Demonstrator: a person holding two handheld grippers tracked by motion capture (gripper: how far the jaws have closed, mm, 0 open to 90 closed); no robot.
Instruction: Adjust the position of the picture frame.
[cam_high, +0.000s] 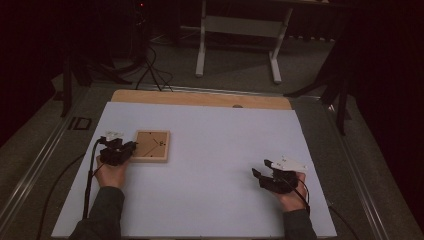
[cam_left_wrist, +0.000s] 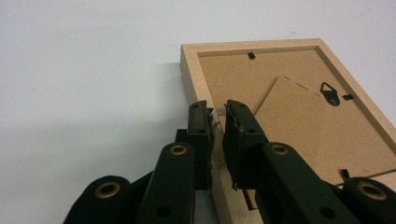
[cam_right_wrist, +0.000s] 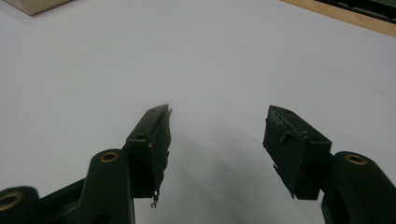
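A light wooden picture frame (cam_high: 152, 145) lies face down on the white sheet, left of the middle. Its brown backing board (cam_left_wrist: 261, 74) carries a fold-out stand panel (cam_left_wrist: 303, 130) and a black hanger hook (cam_left_wrist: 330, 93). My left gripper (cam_high: 131, 146) is at the frame's left rail. Its jaws stand a narrow gap apart (cam_left_wrist: 218, 108), and a small grey metal tab (cam_left_wrist: 220, 111) shows just past the tips. I see nothing clamped between the pads. My right gripper (cam_high: 261, 168) rests at the right, and its jaws stand wide apart (cam_right_wrist: 217, 116) over bare sheet.
The white sheet (cam_high: 210, 165) covers most of the table, and a wooden strip (cam_high: 200, 98) shows along the far edge. Beyond the table stand a white frame on legs (cam_high: 240, 45) and dark tripods with cables (cam_high: 145, 65). A corner of the frame (cam_right_wrist: 37, 5) shows far off.
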